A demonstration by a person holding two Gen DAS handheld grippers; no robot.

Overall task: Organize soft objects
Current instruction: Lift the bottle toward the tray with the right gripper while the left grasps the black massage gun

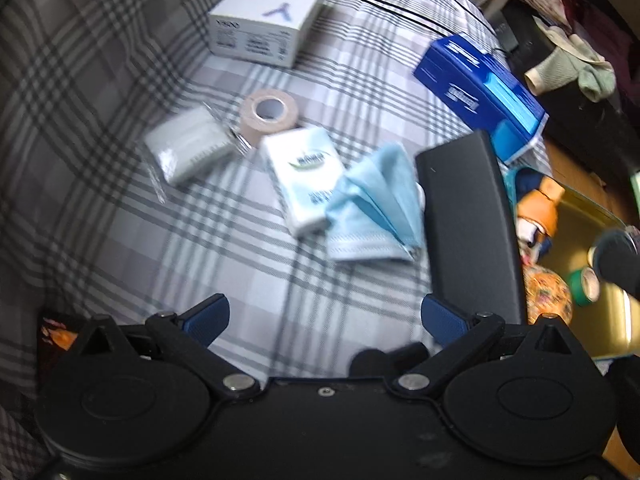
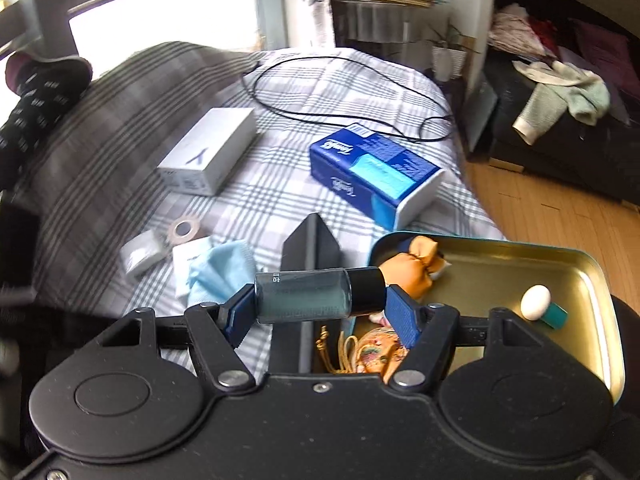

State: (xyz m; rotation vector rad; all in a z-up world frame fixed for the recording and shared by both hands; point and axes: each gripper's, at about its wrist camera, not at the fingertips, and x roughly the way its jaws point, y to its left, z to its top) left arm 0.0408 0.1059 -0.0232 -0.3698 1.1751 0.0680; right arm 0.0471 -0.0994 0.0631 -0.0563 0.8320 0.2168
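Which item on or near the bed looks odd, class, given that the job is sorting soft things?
The small bottle with a black cap stands out: it is hard, not soft, and the right gripper holds it sideways, end to end, above the open tin. The blue face mask lies crumpled against the tissue pack.

Bed cover [image 1: 120,220]: woven plaid cloth, matt. Tin tray [image 2: 520,264]: brushed gold metal, glossy inside. Bottle [image 2: 304,296]: smooth translucent body, glossy black cap. Face mask [image 1: 372,212]: soft pleated non-woven fabric. Tissue pack [image 1: 304,180]: shiny plastic film. White box [image 1: 264,16] and blue box [image 2: 372,168]: smooth card. Floor [image 2: 560,216]: wood.
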